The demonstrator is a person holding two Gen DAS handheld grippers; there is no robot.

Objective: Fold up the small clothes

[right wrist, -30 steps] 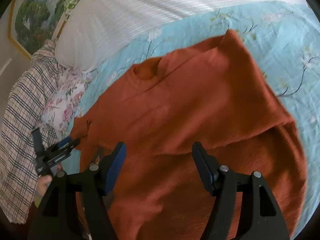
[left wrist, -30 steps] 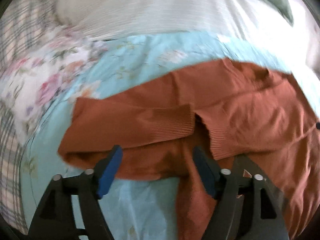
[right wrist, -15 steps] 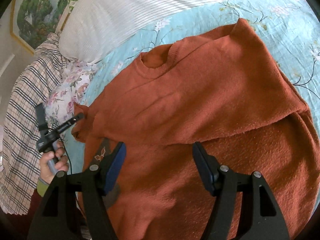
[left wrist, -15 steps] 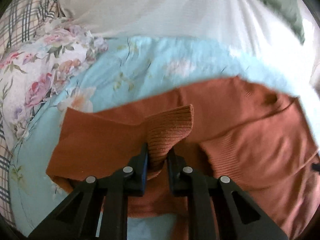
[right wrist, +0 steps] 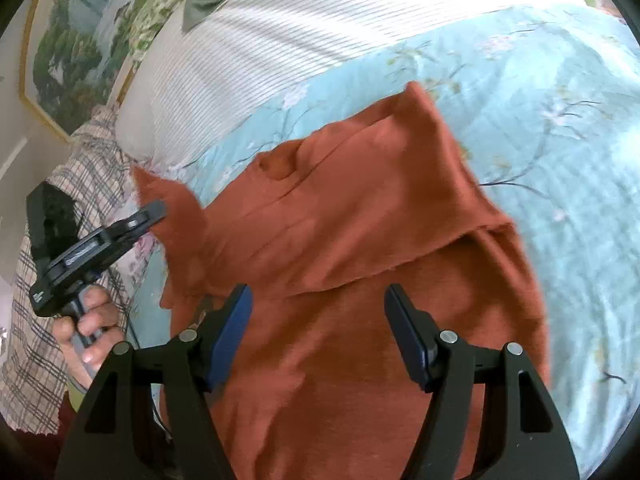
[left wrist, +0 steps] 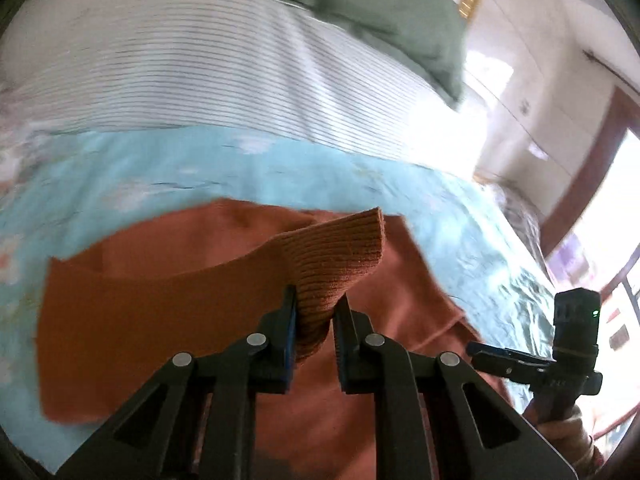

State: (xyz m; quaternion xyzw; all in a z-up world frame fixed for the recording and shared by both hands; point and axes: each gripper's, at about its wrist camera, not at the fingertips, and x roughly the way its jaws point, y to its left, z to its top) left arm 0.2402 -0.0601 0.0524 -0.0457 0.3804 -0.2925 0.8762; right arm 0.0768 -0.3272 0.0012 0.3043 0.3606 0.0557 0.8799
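A rust-orange knit sweater (right wrist: 360, 216) lies on a light blue floral bedspread (right wrist: 560, 140); one sleeve is folded over its body. My left gripper (left wrist: 315, 304) is shut on the ribbed cuff (left wrist: 336, 256) of the other sleeve and holds it raised above the sweater body (left wrist: 140, 312). In the right wrist view the left gripper (right wrist: 156, 212) is at the left, with the lifted sleeve (right wrist: 176, 208) hanging from it. My right gripper (right wrist: 318, 312) is open and empty, just above the sweater's lower half. It also shows in the left wrist view (left wrist: 480, 350) at the right.
A white striped pillow (left wrist: 200, 72) and a green cloth (left wrist: 380, 12) lie beyond the sweater. A plaid and floral blanket (right wrist: 36, 352) lies on the left. A framed landscape picture (right wrist: 80, 40) hangs on the wall. A doorway (left wrist: 592, 184) is at the right.
My left gripper closed on the sleeve cuff, then lifted it and carried it up and across over the sweater body. My right gripper stayed open over the sweater.
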